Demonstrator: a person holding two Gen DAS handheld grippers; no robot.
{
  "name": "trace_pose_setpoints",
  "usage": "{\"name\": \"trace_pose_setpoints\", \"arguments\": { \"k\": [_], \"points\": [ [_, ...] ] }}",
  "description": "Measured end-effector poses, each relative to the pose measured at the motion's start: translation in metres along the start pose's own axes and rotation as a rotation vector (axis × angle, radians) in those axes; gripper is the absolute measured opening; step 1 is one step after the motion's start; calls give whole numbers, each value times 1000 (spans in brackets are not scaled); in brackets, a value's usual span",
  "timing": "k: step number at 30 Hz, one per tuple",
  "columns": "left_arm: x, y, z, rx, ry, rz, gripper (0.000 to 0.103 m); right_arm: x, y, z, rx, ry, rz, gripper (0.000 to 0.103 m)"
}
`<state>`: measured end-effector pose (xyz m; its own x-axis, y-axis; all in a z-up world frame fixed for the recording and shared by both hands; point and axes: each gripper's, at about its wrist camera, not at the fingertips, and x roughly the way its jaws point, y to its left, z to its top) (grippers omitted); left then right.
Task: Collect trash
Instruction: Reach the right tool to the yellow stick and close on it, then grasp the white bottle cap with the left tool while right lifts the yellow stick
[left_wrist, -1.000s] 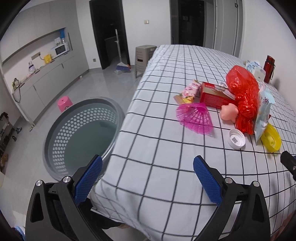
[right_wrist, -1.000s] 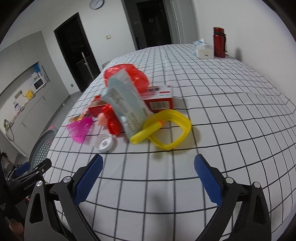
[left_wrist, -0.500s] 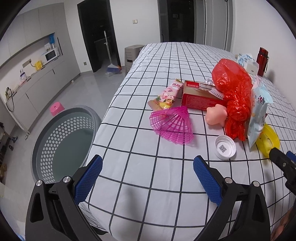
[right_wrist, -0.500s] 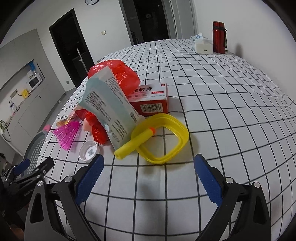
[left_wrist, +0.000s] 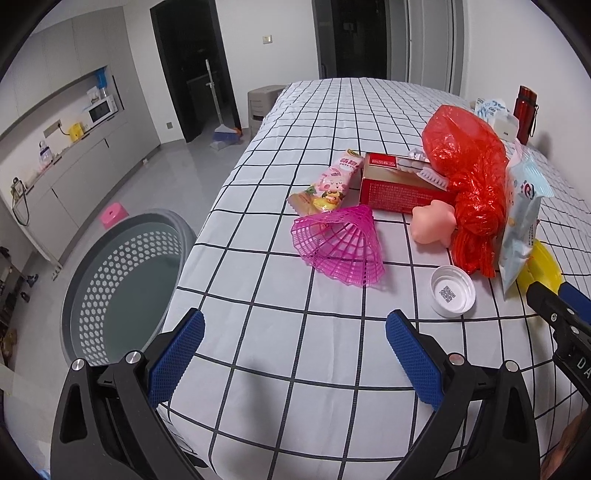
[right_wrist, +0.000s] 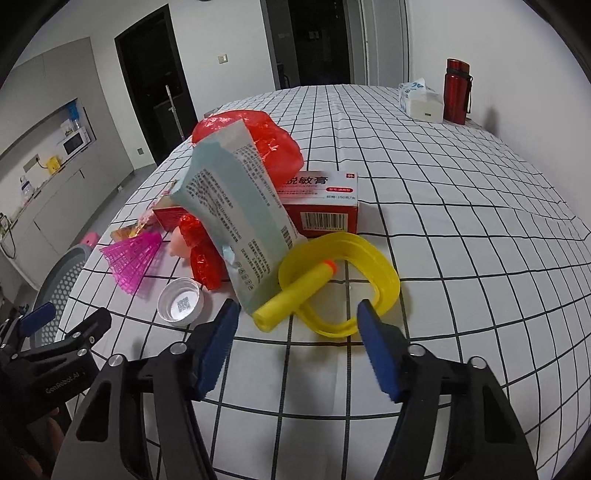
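Observation:
A trash pile lies on the checked tablecloth (left_wrist: 332, 118): a red plastic bag (left_wrist: 465, 155), red box (left_wrist: 399, 184), pink snack wrapper (left_wrist: 332, 181), pink mesh fan (left_wrist: 336, 247), peach star toy (left_wrist: 432, 225), white cap (left_wrist: 452, 290) and pale blue packet (right_wrist: 240, 221). My left gripper (left_wrist: 294, 321) is open above bare cloth, short of the fan. My right gripper (right_wrist: 297, 310) has its jaws closing. The near edge of the yellow ring (right_wrist: 340, 266) and the tail of the yellow foam dart (right_wrist: 295, 291) lie between its fingertips, and the pads are not touching them.
A grey perforated basket (left_wrist: 122, 280) stands on the floor left of the table edge. A tissue box (right_wrist: 421, 99) and red bottle (right_wrist: 457, 92) sit at the far right of the table. A pink stool (left_wrist: 114, 214) and grey stool (left_wrist: 264, 103) are on the floor.
The right jaws have narrowed from wide open, and that gripper has come close to the yellow ring. The left gripper has shifted from the table edge over the cloth toward the pile.

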<state>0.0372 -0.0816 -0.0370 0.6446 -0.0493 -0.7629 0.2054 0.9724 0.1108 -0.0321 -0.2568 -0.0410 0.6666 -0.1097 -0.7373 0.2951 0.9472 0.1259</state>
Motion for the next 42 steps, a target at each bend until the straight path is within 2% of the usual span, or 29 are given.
{"name": "trace_pose_setpoints", "arguments": {
  "k": [7, 13, 21, 29, 35, 42],
  "points": [
    [-1, -1, 0, -4, -3, 4, 97, 3, 5, -2, -20, 14, 24, 30],
    [-3, -4, -1, 1, -5, 2, 97, 0, -7, -5, 13, 19, 58, 19],
    [-6, -12, -2, 20, -9, -30, 97, -14, -26, -4, 72, -6, 108, 14],
    [-6, -32, 6, 50, -23, -114, 97, -32, -50, 1, 121, -72, 132, 14],
    [1, -54, 9, 79, -2, -169, 97, -38, -73, 1, 159, -107, 118, 14],
    [19, -75, 11, 100, 41, -155, 97, -34, -84, -1, 181, -107, 140, 14]
  ]
}}
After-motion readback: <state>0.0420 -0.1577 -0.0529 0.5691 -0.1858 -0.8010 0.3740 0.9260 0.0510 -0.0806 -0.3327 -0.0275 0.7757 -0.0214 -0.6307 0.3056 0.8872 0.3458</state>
